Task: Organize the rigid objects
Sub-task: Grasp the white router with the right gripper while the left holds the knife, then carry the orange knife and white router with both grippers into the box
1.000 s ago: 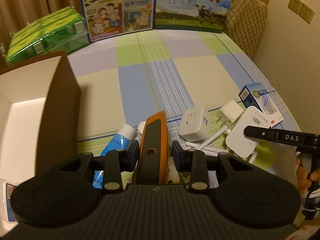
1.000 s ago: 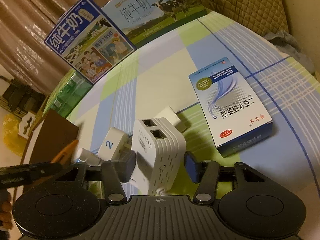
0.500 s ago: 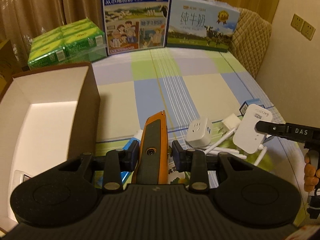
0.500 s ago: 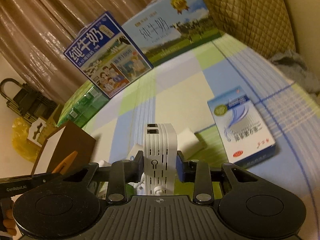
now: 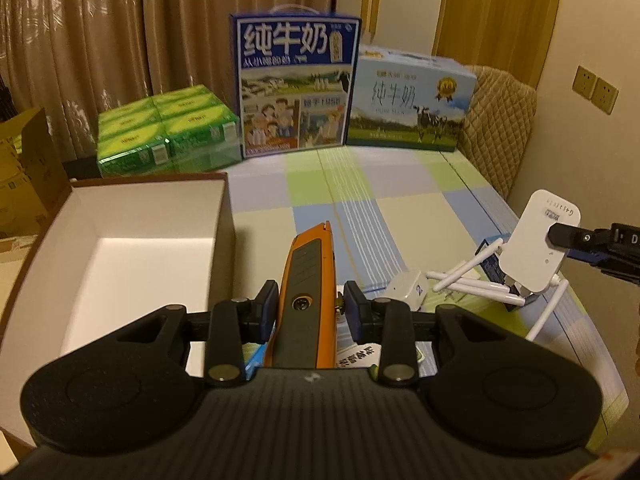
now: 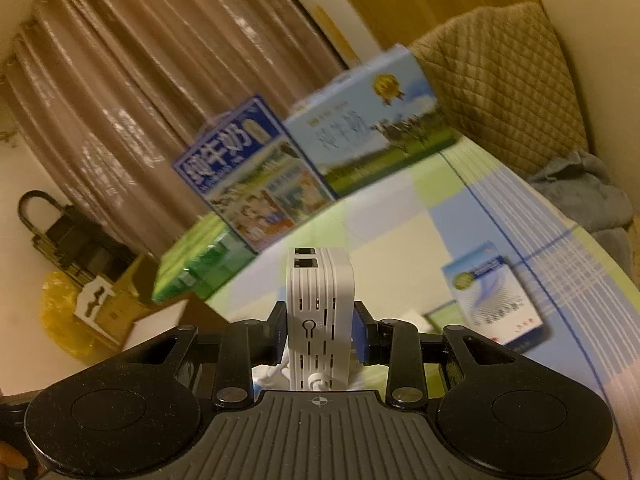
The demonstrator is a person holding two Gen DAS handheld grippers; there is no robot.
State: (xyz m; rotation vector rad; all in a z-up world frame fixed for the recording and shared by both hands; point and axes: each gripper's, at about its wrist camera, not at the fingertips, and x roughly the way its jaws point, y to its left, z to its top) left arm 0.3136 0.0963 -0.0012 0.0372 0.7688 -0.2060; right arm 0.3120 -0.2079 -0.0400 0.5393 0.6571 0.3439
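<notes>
a: curtained room, a table under a checked cloth (image 5: 400, 216) in blue, green and cream. what's being held?

b: two things, one per gripper. the left gripper (image 5: 310, 304) pinches an orange utility knife (image 5: 308, 292), its jaws pressed on both sides, the knife held up over the cloth just right of the open cardboard box (image 5: 132, 248). the right gripper (image 6: 320, 334) is clamped on a white wifi extender (image 6: 320, 312), held upright off the table.

a: counts?

b: one box, white inside. two milk cartons at the back, a dark blue one (image 5: 294, 84) and a pale blue one (image 5: 410, 106). one green shrink-wrapped pack (image 5: 168, 132). one white plug adapter (image 5: 410, 290) on the cloth. one blue medicine box (image 6: 494, 296).

a: changes from a second ago?

b: the right jaws stood spread around the extender on the table then; they have closed on it and it is lifted now. the knife was already gripped and sits higher, with more of the curtains in view.

a: what does one view give that the other doesn't?

b: the left view shows the extender's thin antennas (image 5: 468, 276) hanging below it and the box interior. the right view shows the extender's two ports on its top end and the medicine box face, though blurred
</notes>
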